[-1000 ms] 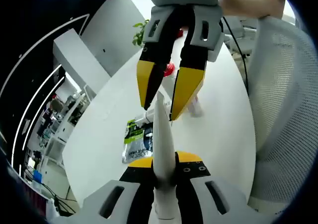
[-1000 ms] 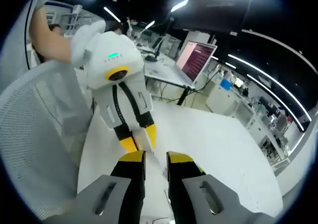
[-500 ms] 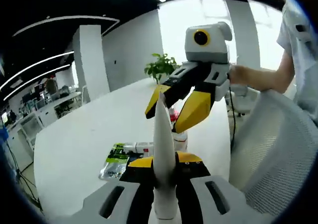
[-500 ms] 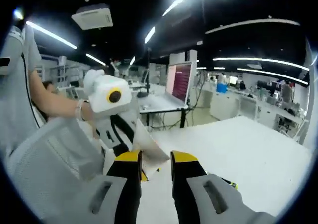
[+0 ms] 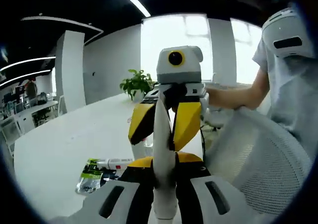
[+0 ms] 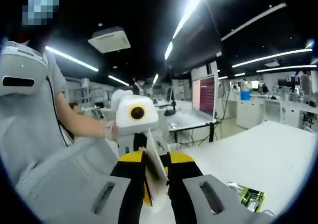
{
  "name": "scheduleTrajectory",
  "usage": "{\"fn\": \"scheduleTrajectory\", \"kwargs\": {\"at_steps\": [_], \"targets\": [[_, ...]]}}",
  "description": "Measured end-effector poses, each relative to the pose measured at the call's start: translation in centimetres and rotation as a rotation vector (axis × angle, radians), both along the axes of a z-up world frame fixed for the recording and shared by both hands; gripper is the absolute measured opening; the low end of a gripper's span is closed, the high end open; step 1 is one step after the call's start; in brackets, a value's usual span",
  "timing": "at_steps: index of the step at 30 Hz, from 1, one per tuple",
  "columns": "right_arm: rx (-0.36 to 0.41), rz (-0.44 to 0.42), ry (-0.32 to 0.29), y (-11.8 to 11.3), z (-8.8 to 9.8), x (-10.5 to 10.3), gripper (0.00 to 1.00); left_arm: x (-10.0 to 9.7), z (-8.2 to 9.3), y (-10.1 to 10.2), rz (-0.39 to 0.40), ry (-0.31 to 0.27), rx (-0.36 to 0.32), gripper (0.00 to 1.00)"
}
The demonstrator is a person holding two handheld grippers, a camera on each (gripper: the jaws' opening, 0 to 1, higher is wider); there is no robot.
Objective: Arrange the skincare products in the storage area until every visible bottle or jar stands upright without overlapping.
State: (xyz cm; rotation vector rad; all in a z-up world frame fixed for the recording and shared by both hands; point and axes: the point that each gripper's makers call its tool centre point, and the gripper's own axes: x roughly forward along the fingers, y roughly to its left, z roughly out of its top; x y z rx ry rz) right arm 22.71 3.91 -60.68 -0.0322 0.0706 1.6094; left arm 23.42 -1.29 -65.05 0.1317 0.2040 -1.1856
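Observation:
My left gripper [image 5: 164, 160] is shut on a white squeeze tube [image 5: 163, 129], which rises between its jaws with the flat crimped end up. Facing it, my right gripper [image 5: 158, 142] has a yellow jaw on each side of that upper end, shut on the tube. In the right gripper view the tube's flat end [image 6: 155, 167] sits tilted between the right gripper [image 6: 156, 157] jaws. On the white table [image 5: 64, 139] behind lie a green-and-black sachet [image 5: 92, 168] and a small white tube [image 5: 117, 161] on its side. The sachet [image 6: 251, 198] also lies low on the right.
A white mesh chair back [image 5: 258, 159] stands close on the right, with a person in a grey top [image 5: 293, 85] behind it. A potted plant [image 5: 136, 82] stands at the table's far end. Desks and a lit monitor [image 6: 206, 92] lie beyond.
Both views have tilted up from the table toward the room. The right gripper has come square onto the tube's upper end, its jaws now on both sides of it. The left grip is unchanged.

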Motion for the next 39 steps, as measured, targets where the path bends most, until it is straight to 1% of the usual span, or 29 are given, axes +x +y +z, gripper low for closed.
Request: {"fn": "scheduleTrajectory", "kwargs": {"at_steps": [2, 4, 7, 12, 16, 18, 19, 20, 22, 28, 32, 34, 36, 39], "targets": [[0.012, 0.005, 0.002, 0.0, 0.4, -0.1, 0.16, -0.1, 0.4, -0.2, -0.002, -0.008, -0.018, 0.15], [0.022, -0.001, 0.007, 0.0, 0.7, 0.0, 0.16, -0.2, 0.8, -0.5, -0.001, -0.003, -0.037, 0.15], [0.032, 0.006, 0.008, 0.0, 0.9, -0.2, 0.16, -0.2, 0.8, -0.3, -0.008, -0.001, -0.054, 0.15], [0.024, 0.006, 0.004, 0.0, 0.9, -0.3, 0.16, 0.0, 0.7, -0.1, -0.007, -0.004, -0.049, 0.15], [-0.003, 0.005, 0.001, 0.0, 0.6, -0.7, 0.14, -0.1, 0.5, -0.1, -0.022, 0.002, -0.040, 0.15], [-0.008, 0.024, -0.029, 0.1, 0.5, -1.1, 0.09, -0.2, 0.4, -0.1, -0.033, 0.008, -0.041, 0.16], [-0.014, 0.041, -0.037, 0.1, 0.5, -1.4, 0.08, -0.3, 0.3, -0.1, -0.044, 0.015, -0.041, 0.17], [-0.025, 0.029, -0.021, 0.2, 0.4, -1.2, 0.07, -0.3, 0.3, -0.1, -0.043, 0.014, -0.038, 0.17], [-0.019, 0.028, -0.017, 0.1, 0.4, -0.9, 0.07, -0.2, 0.2, -0.1, -0.041, 0.011, -0.035, 0.17], [-0.015, 0.028, -0.024, 0.1, 0.5, -0.9, 0.05, -0.1, 0.4, 0.0, -0.037, 0.015, -0.043, 0.19], [-0.047, 0.024, -0.030, 0.4, -0.3, -1.0, 0.05, -0.1, -0.3, 0.0, -0.039, 0.016, -0.013, 0.19], [-0.071, 0.023, -0.041, 0.6, -0.8, -1.1, 0.05, 0.0, -0.9, 0.0, -0.038, 0.017, 0.013, 0.20], [-0.092, 0.022, -0.047, 0.8, -1.3, -1.0, 0.05, -0.1, -1.4, 0.0, -0.042, 0.005, 0.042, 0.20], [-0.115, 0.028, -0.057, 1.0, -2.0, -1.2, 0.05, -0.6, -2.1, -0.5, -0.048, 0.009, 0.082, 0.20]]}}
